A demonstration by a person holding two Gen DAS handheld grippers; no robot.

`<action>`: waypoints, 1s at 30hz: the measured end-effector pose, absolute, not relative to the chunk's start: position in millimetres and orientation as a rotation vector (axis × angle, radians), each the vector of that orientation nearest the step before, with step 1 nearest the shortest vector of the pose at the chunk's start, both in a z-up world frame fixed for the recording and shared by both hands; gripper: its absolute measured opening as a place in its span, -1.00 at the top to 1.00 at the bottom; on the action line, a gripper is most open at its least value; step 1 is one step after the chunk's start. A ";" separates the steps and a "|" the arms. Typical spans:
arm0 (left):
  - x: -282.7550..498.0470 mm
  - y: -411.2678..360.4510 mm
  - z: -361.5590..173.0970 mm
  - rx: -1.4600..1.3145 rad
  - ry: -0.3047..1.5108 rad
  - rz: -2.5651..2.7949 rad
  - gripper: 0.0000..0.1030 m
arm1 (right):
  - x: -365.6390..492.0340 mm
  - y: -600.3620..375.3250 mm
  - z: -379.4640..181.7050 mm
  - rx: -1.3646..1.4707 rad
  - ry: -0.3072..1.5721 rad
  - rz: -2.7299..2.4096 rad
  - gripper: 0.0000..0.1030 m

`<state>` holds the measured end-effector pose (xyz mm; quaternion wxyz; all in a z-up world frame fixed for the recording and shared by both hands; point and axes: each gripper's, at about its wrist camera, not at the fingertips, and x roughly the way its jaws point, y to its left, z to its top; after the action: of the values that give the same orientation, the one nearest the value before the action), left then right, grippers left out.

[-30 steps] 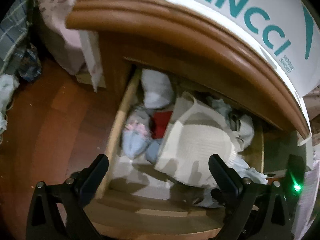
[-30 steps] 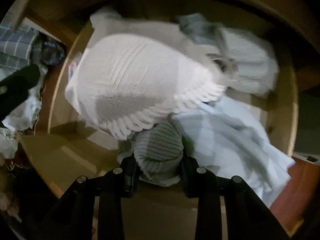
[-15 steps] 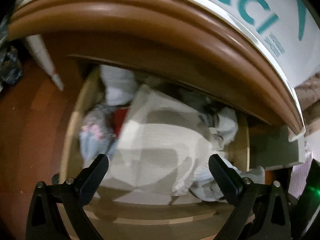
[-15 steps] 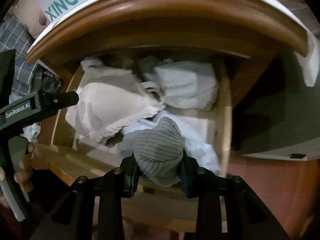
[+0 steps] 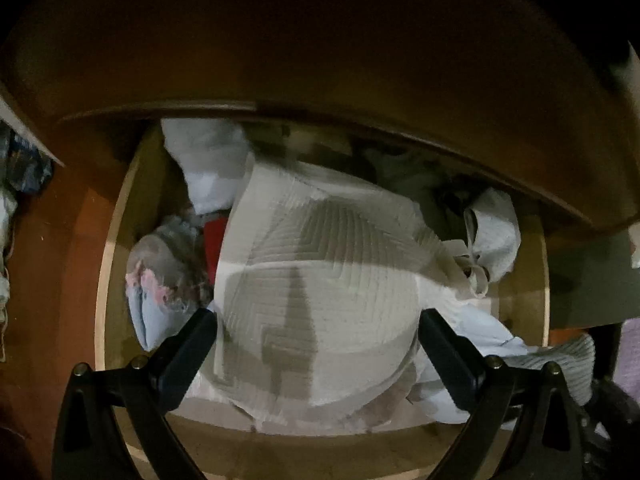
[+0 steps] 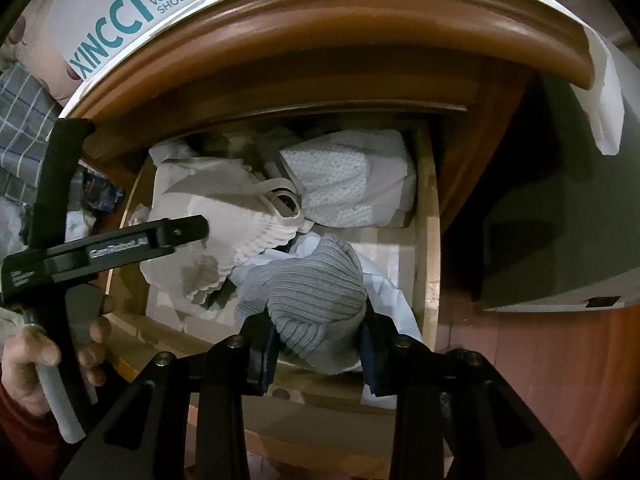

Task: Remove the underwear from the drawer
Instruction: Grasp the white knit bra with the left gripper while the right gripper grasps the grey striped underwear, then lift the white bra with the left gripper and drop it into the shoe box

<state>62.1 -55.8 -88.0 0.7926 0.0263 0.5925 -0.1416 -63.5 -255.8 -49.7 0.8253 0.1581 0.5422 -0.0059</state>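
The wooden drawer (image 6: 430, 240) stands pulled out and full of folded underwear. My right gripper (image 6: 318, 348) is shut on a grey ribbed piece of underwear (image 6: 316, 300), held above the drawer's front part. A cream ribbed bra (image 5: 320, 280) lies on top of the pile. My left gripper (image 5: 318, 322) hangs open just over it, one finger at each side, with nothing pressed between the pads. The same left gripper (image 6: 120, 244) shows from the side in the right wrist view, over the cream bra (image 6: 224, 208).
A white patterned folded piece (image 6: 352, 180) lies at the drawer's back right. Blue and pink pieces (image 5: 160, 280) and something red (image 5: 214, 240) lie at its left side. The cabinet top (image 6: 360, 20) overhangs, with a white shoe box (image 6: 120, 12) on it. A grey box (image 6: 560, 220) stands on the floor.
My left gripper came down and in over the cream bra, which now fills the space between its fingers. My right gripper rose and drew back out of the drawer with the grey piece.
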 end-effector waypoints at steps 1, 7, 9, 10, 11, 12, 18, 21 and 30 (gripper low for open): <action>61.2 -55.7 -86.5 0.058 1.276 -0.308 -1.00 | -63.4 -256.0 -49.4 0.341 1.152 -0.012 0.40; 59.4 -49.1 -84.1 0.013 1.321 -0.289 -0.78 | -64.1 -255.7 -48.4 0.354 1.148 -0.005 0.40; 57.2 -46.5 -81.3 0.011 1.323 -0.280 -0.66 | -64.2 -256.2 -48.8 0.360 1.147 -0.003 0.40; 55.9 -45.5 -78.1 0.016 1.315 -0.278 -0.59 | -64.2 -256.5 -48.9 0.362 1.147 -0.004 0.40; 54.8 -44.9 -77.1 0.021 1.310 -0.278 -0.52 | -64.2 -256.7 -48.9 0.363 1.146 -0.005 0.40; 53.2 -44.1 -74.6 0.030 1.303 -0.273 -0.39 | -64.3 -256.8 -48.9 0.364 1.145 -0.005 0.40; 40.1 -37.7 -61.4 -0.008 1.297 -0.288 0.03 | -64.0 -257.0 -48.3 0.366 1.142 -0.004 0.40; 32.2 -38.9 -54.9 -0.003 1.290 -0.295 0.13 | -63.9 -256.4 -48.5 0.365 1.141 -0.004 0.40; 4.3 -19.7 -30.9 -0.021 1.258 -0.312 0.18 | -63.4 -251.7 -46.7 0.301 1.130 -0.019 0.40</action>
<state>4.3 -19.7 -30.9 0.7973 -0.0097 0.5857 -0.1452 -63.4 -251.7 -46.7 0.8339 0.1421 0.5333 -0.0090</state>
